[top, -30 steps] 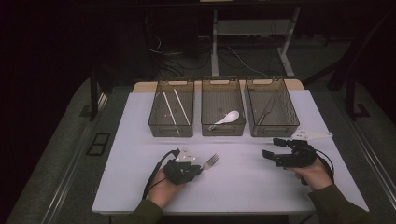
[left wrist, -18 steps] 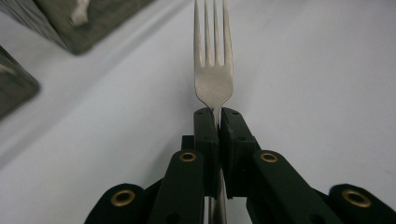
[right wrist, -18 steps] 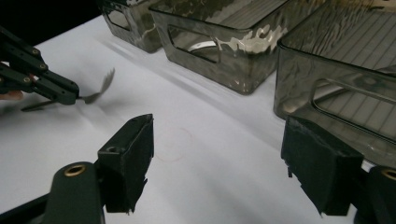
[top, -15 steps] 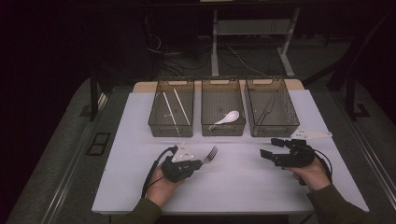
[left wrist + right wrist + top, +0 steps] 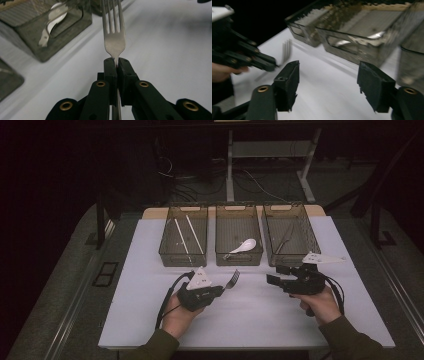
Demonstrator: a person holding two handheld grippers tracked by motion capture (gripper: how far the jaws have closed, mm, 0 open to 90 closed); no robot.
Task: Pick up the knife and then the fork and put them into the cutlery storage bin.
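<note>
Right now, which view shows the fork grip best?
The left gripper view: the fork stands close and sharp, its neck pinched between the shut jaws of the left gripper, tines pointing away. The high view shows the fork small, sticking out of the left gripper. The right gripper view shows it blurred, farther off.

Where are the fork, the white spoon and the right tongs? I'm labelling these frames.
fork [image 5: 114,42], left gripper view, on its neck below the tines.
white spoon [image 5: 247,244], high view, on its bowl, inside the middle bin.
right tongs [image 5: 328,85], right gripper view, midway between the open fingertips.
</note>
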